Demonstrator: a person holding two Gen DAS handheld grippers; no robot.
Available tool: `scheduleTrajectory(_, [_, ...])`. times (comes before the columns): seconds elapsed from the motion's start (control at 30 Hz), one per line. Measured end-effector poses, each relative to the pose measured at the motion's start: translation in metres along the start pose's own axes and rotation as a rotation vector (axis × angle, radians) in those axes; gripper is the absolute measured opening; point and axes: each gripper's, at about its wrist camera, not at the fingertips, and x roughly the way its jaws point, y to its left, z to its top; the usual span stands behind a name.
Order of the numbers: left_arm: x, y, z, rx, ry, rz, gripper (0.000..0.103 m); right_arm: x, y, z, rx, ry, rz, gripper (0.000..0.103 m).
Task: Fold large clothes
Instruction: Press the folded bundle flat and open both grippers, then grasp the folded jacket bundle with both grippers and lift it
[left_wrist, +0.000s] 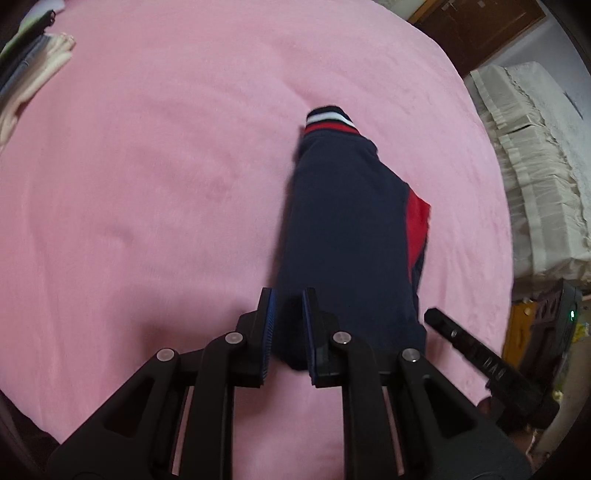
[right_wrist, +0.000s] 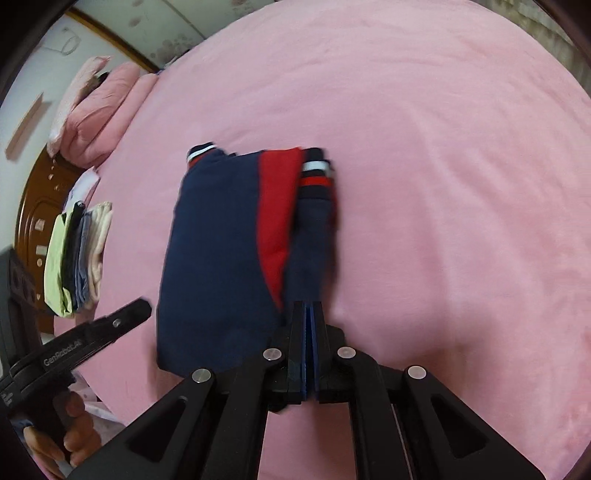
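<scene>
Left wrist view: the navy-and-red garment (left_wrist: 343, 229) lies on the pink bed (left_wrist: 147, 184), stretching toward 12 o'clock from the left gripper (left_wrist: 290, 325), whose fingers (left_wrist: 266, 332) pinch its near edge. The right gripper (right_wrist: 309, 332) has its fingers (right_wrist: 297, 339) pressed together at the garment's 5 o'clock corner.

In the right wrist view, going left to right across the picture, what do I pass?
Wooden headboard → stack of folded clothes → navy and red garment folded on the bed → bare pink bedsheet. The left gripper enters low at the left; the right gripper stands shut at the garment's near edge.
</scene>
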Motion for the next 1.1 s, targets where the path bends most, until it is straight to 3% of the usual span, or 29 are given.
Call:
scheduleTrajectory(0.13, [-0.006,-0.009,-0.012,0.066,0.041,-0.015,0.012,-0.022,-0.006,-0.016,0.016,-0.002,0.137,0.002])
scheduleTrajectory(0.2, [-0.006,-0.013,-0.019,0.08,0.059,-0.018,0.015,-0.016,0.006,-0.024,0.0,0.023,0.119,0.003])
scheduleTrajectory(0.27, [-0.001,-0.015,-0.026,0.089,0.077,0.003,0.019,-0.004,0.014,-0.035,-0.016,0.05,0.039,0.003])
scheduleTrajectory(0.33, [0.004,-0.015,-0.032,0.092,0.069,0.096,0.02,0.005,0.016,-0.04,-0.029,0.063,-0.089,0.003])
scheduleTrajectory(0.37, [0.003,-0.015,-0.034,0.095,0.056,0.133,0.02,0.004,0.016,-0.043,-0.037,0.067,-0.106,0.003])
scheduleTrajectory(0.43, [0.001,-0.02,-0.038,0.108,0.042,0.167,0.02,0.004,0.017,-0.049,-0.068,0.083,-0.069,0.003])
scheduleTrajectory(0.57, [-0.008,-0.033,-0.042,0.134,0.076,0.164,0.02,-0.017,0.02,-0.052,-0.094,0.101,-0.083,0.004])
scheduleTrajectory(0.6, [-0.011,-0.036,-0.042,0.141,0.082,0.163,0.02,-0.024,0.022,-0.052,-0.093,0.107,-0.085,0.008])
scheduleTrajectory(0.67, [-0.018,-0.042,-0.042,0.161,0.096,0.158,0.02,-0.037,0.028,-0.051,-0.1,0.114,-0.09,0.025])
scheduleTrajectory(0.7, [-0.02,-0.045,-0.041,0.171,0.1,0.155,0.02,-0.044,0.032,-0.05,-0.107,0.117,-0.091,0.044])
scheduleTrajectory(0.73, [-0.021,-0.047,-0.039,0.173,0.103,0.155,0.02,-0.05,0.036,-0.049,-0.116,0.111,-0.095,0.054])
scheduleTrajectory(0.8, [-0.026,-0.049,-0.035,0.171,0.112,0.161,0.024,-0.059,0.046,-0.05,-0.131,0.108,-0.114,0.059])
scheduleTrajectory(0.87, [-0.03,-0.052,-0.032,0.167,0.115,0.17,0.055,-0.056,0.058,-0.045,-0.138,0.115,-0.123,0.064])
scheduleTrajectory(1.0, [-0.036,-0.046,-0.027,0.145,0.081,0.208,0.065,-0.056,0.066,-0.039,-0.132,0.118,-0.159,0.082])
scheduleTrajectory(1.1, [-0.036,-0.04,-0.025,0.129,0.093,0.201,0.066,-0.055,0.069,-0.038,-0.117,0.139,-0.148,0.083])
